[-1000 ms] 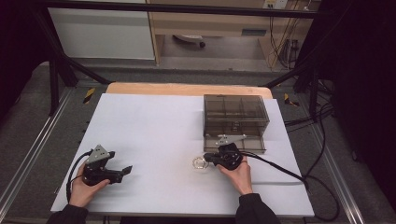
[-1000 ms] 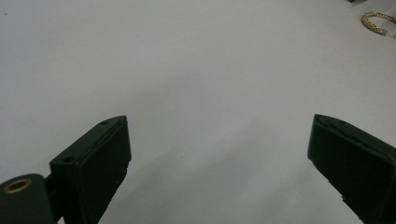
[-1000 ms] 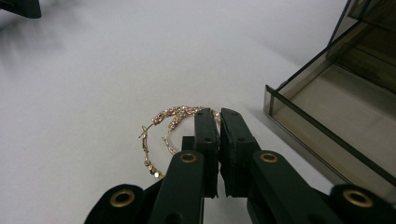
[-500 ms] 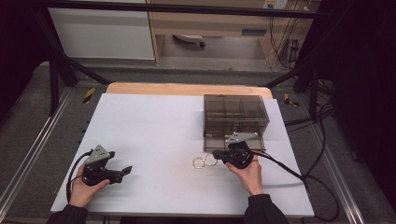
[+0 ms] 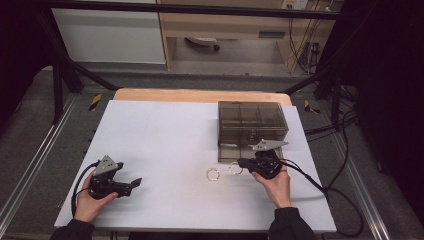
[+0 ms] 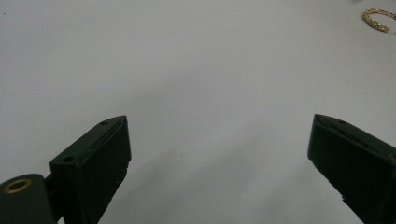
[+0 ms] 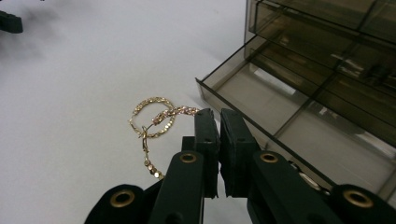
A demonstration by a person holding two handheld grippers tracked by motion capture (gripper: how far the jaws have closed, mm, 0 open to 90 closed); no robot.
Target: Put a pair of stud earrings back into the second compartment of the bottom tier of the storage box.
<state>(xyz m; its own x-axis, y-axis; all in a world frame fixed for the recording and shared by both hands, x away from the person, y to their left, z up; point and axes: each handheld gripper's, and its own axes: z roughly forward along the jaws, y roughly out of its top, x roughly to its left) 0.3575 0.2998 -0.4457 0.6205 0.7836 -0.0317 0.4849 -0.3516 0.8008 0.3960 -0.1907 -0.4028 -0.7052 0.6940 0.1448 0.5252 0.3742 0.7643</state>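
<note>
The right gripper point(image 7: 215, 112) is seen with its jaws drawn together, and a gold hoop earring point(image 7: 175, 112) is pinched at their tips, its glittering band curving away to the left in the right gripper view. A second gold hoop earring point(image 7: 150, 117) is seen lying on the white table cover point(image 7: 70, 93) just beyond and below the held one; whether the two touch cannot be told. In the high view the right gripper point(image 5: 241, 163) is held just in front of the smoked plastic drawer box point(image 5: 252, 120), whose lowest drawer point(image 7: 299, 126) is pulled open and is divided into compartments. The held hoop is placed just outside the near corner of that drawer, not over it. The left gripper point(image 5: 136, 181) is held low near the left front of the table, well apart from the box, and its jaws are spread wide with nothing between them, only bare white cover being seen past them.
</note>
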